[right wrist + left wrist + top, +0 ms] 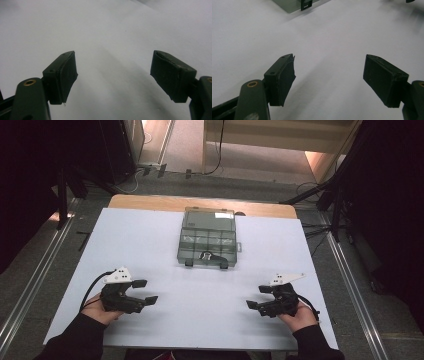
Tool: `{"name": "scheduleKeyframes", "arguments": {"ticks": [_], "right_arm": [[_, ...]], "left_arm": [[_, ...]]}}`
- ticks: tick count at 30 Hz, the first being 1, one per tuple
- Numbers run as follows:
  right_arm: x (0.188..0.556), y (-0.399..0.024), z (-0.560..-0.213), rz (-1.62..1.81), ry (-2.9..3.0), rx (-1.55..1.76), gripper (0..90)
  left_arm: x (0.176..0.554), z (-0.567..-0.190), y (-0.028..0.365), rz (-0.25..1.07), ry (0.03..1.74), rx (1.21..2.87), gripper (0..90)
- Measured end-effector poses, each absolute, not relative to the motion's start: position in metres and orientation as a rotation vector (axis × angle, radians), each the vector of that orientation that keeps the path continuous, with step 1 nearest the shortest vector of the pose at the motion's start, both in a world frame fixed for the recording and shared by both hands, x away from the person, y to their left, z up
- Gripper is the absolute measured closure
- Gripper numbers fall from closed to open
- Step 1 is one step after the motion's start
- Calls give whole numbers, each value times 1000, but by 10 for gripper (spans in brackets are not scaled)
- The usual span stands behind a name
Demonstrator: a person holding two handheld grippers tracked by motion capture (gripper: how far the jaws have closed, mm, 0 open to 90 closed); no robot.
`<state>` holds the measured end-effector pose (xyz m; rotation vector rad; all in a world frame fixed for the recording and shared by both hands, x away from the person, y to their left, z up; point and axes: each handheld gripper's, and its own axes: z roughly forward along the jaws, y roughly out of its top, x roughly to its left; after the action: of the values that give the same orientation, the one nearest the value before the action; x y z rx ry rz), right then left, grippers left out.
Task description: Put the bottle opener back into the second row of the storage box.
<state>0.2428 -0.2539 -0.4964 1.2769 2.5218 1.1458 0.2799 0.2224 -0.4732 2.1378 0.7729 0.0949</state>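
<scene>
A clear grey compartment box [207, 238] with its lid shut and two dark latches at the near edge lies in the middle of the white table cover [150, 245]. A corner of this box [292, 4] and one latch show at the top of the left gripper view. My left gripper [145, 291] rests at the near left of the table, jaws wide apart and empty [329, 76]. At the near right my right gripper [258, 297] is held the same way, open with nothing between its fingers [113, 75]. Both point inward toward the middle.
The white cover lies on a wooden tabletop [150, 202] whose far edge shows. Beyond the table the floor holds cables, stand legs [320, 195] and metal rails [30, 285] at both sides. Bare white surface lies between the box and the grippers.
</scene>
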Motion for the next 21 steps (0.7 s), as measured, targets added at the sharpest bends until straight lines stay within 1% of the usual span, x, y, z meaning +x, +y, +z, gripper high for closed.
{"name": "scheduleKeyframes", "arguments": {"ticks": [21], "right_arm": [[244, -251, -500, 1139, 2538, 1280, 226]], "left_arm": [[280, -474, 222, 92, 772, 2138, 251]]}}
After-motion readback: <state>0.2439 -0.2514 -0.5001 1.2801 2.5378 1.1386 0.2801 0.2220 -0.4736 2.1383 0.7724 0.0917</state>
